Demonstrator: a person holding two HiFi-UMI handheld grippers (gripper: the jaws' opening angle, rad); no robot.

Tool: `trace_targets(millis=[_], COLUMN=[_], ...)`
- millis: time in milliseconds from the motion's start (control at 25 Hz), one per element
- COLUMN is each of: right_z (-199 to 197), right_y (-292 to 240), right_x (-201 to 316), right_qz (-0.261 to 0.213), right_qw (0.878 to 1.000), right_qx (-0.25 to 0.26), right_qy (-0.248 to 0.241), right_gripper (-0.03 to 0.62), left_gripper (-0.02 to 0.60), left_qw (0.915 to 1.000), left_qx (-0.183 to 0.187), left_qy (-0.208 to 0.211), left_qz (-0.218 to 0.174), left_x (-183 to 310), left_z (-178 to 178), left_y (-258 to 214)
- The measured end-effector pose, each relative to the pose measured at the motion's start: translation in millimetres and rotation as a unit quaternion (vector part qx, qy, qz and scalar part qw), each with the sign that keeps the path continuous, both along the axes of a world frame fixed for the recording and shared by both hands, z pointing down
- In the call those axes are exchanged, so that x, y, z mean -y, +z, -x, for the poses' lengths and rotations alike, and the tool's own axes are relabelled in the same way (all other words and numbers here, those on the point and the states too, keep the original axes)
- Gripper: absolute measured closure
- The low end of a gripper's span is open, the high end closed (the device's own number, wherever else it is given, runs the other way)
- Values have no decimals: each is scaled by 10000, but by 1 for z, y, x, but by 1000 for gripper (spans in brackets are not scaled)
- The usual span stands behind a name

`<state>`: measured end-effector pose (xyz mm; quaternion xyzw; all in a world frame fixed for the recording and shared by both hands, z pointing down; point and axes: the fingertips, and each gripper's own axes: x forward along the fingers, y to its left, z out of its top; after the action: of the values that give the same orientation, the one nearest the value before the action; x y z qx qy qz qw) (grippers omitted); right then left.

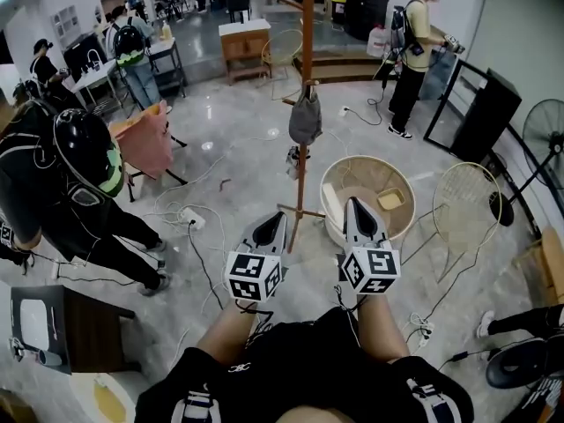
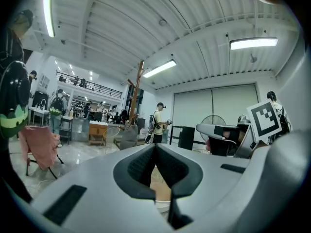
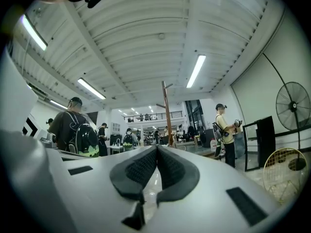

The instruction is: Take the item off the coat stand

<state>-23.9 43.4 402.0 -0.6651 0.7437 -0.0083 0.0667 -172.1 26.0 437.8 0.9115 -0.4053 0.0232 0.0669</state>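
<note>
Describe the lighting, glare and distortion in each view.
Head view: fisheye bends the room's edges, lights glare off the glossy floor. Left gripper view: ceiling light blows out, corners dark. Right gripper view: near right gripper looks soft, coat stand clearer.

A coat stand (image 1: 306,25) rises from the floor at centre, with a bag (image 1: 305,118) hanging on its pole. A round basket (image 1: 339,179) sits just right of its base, a wire chair (image 1: 467,203) beyond that. The left gripper (image 1: 278,218) and right gripper (image 1: 353,204) flank the stand's foot in front. A cabinet (image 1: 244,48) stands behind, and a crouching person (image 1: 66,179) is at far left.
</note>
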Motion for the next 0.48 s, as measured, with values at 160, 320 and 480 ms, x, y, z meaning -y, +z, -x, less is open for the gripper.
trace_targets(millis=[160,320,480], right_z=[-16,-29,-45], right_y=[15,26,26], right_x=[25,61,112], right_qz=[116,166,121], right_qw=[9998,9997,9999], right_qx=[113,184,103], right_qy=[62,11,-62], right_gripper=[578,579,578], left_gripper=[566,566,566], left_qw=[9999,9998,9996], left_qx=[101,172,189], left_qy=[55,-46,-189], left_qz=[50,96,118], left_x=[25,55,101], left_z=[-13,-22,-36], left_y=[11,20,25])
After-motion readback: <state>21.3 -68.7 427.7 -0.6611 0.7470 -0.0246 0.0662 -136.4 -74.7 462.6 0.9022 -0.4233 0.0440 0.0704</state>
